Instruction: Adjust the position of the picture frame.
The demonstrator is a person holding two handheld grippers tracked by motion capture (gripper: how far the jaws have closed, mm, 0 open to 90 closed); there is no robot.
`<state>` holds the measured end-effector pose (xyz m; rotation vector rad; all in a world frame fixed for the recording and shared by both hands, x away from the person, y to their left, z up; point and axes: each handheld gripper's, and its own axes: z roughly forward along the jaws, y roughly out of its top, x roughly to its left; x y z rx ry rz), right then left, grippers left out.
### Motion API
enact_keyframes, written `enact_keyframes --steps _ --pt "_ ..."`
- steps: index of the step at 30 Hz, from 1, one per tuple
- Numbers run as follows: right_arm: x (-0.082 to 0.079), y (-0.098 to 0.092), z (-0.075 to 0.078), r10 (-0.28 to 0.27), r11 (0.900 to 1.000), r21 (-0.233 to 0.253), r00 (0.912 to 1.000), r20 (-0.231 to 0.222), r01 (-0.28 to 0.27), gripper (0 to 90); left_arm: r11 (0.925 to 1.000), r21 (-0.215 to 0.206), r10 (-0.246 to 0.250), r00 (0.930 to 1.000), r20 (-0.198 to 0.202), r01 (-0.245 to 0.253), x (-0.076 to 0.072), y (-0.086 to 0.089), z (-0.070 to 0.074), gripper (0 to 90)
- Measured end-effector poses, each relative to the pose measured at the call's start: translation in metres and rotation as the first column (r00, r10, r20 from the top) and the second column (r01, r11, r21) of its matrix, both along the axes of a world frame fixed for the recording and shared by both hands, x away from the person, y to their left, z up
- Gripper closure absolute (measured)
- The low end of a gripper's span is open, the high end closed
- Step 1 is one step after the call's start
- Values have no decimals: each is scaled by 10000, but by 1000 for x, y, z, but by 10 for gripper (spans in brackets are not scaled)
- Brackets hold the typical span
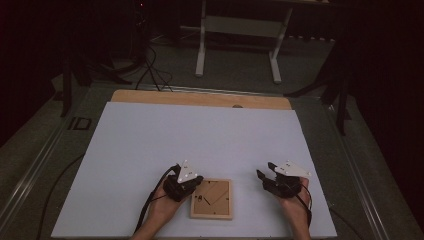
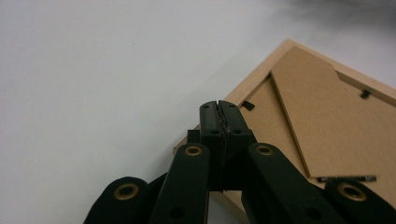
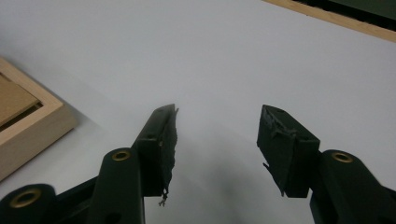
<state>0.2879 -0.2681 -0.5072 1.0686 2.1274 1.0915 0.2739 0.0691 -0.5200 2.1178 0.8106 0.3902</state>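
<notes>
While left hand-held gripper (image 2: 219, 109) pinched together over frame (image 2: 327, 121) edge, right hand-held gripper (image 3: 217, 135) apart.

The left hand-held gripper (image 1: 196, 183) seemingly touches the picture frame (image 1: 212, 199); the right hand-held gripper (image 1: 265, 171) hovers apart.

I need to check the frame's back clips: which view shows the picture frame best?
The left gripper view: the picture frame is close, with its backing board and clips plain. The high view shows it whole but small; the right gripper view catches one corner.
</notes>
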Motion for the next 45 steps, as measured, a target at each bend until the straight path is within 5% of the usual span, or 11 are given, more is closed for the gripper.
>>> enact_keyframes --steps 16,29,45 --pt "0 -1 0 37 10000 6 10000 29 -37 471 9998 -142 131 9999 -110 -132 8 6 3 894" --pt "0 -1 1 56 10000 10 10000 27 -56 471 9954 -773 -580 9983 -94 571 -19 14 23 896" --pt "-1 -3 1 -8 9999 107 10000 33 7 470 9921 -543 -1150 9925 -413 1127 -43 24 21 896"
